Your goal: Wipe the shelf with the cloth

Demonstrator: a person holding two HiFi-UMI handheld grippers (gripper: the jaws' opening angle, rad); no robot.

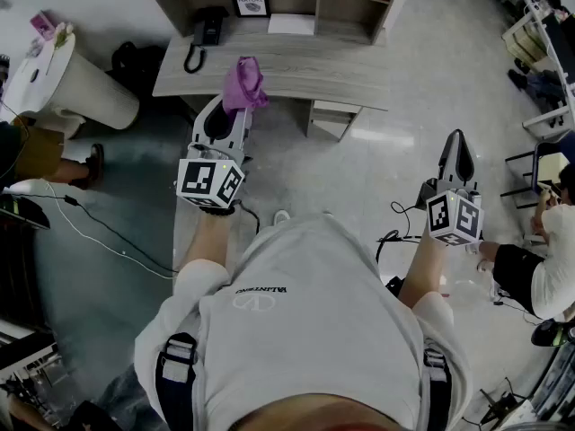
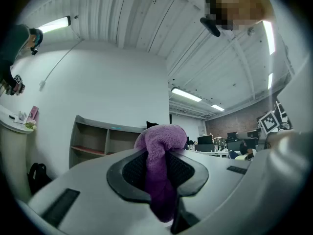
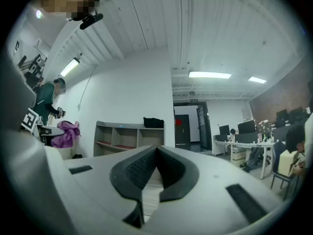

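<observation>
A purple cloth (image 1: 244, 83) is bunched in the jaws of my left gripper (image 1: 232, 106), which is shut on it just in front of the wooden desk top (image 1: 296, 72) of the shelf unit (image 1: 346, 3). In the left gripper view the cloth (image 2: 159, 151) bulges up between the two black pads (image 2: 133, 169), and the shelf's compartments (image 2: 95, 143) show beyond. My right gripper (image 1: 456, 139) is held lower at the right over the floor, shut with nothing in it. Its pads (image 3: 139, 166) meet at the tip, with the shelf (image 3: 128, 137) far ahead.
On the desk stand a black telephone (image 1: 207, 28), a framed picture (image 1: 250, 1) and a white sheet (image 1: 292, 23). A white round stand (image 1: 67, 83) is at the left. One person (image 1: 36, 151) stands at the left, another (image 1: 546, 272) sits at the right. Cables (image 1: 108, 232) lie on the floor.
</observation>
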